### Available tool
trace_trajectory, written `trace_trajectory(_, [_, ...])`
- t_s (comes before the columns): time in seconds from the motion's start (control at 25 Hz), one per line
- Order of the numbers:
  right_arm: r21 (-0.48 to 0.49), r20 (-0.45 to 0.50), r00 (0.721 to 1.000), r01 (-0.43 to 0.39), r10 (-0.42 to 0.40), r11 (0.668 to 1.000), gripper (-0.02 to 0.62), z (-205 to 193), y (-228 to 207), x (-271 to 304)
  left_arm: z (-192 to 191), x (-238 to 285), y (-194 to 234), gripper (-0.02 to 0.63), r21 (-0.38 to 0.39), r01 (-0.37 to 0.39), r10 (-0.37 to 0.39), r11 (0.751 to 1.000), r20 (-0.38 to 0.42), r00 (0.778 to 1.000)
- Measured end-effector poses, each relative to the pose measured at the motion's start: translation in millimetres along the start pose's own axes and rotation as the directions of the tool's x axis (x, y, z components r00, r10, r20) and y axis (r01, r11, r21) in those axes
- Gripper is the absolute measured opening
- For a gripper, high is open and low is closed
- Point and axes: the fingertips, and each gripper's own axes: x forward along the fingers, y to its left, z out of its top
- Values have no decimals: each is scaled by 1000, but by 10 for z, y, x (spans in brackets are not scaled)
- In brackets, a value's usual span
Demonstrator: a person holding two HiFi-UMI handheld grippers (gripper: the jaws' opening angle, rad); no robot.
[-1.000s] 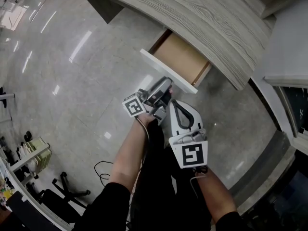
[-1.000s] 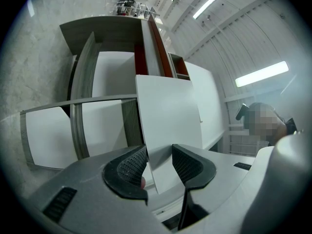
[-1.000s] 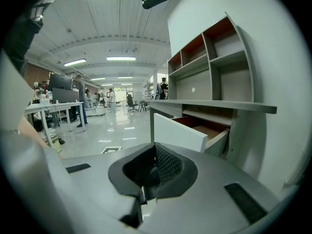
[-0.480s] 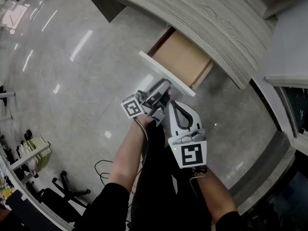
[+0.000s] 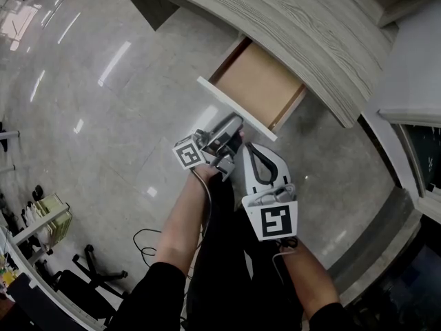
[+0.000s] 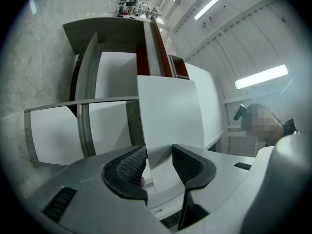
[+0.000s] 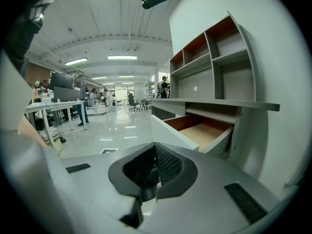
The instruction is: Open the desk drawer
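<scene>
Left gripper (image 6: pixel 160 162): jaws fairly wide, clamped on edge of white drawer front (image 6: pixel 168 111), panel filling gap between pads. Right gripper (image 7: pixel 155 167): jaws pressed together, nothing held, just beside left gripper. Drawer (image 7: pixel 200 130) stands open ahead of both grippers, under desk top (image 5: pixel 310 26).

The desk top (image 5: pixel 310 19) looks like grey wood with lines in it, and it is not shiny. The drawer (image 5: pixel 258 85) is smooth light brown wood inside, with a smooth white front. The floor (image 5: pixel 103 116) is hard and very shiny, like polished stone. The left gripper (image 6: pixel 160 165) and right gripper (image 7: pixel 155 172) are smooth grey plastic. Their black pads (image 6: pixel 131 163) look rubbery and bumpy. The sleeve (image 5: pixel 155 295) is black cloth.
</scene>
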Motion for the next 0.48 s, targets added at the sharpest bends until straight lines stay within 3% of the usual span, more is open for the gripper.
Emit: trace_trajectory(0.48, [18, -10, 1000, -6, 6, 1000, 6, -84, -30, 66, -57, -109, 311, 160, -12, -47, 47, 999, -8, 999])
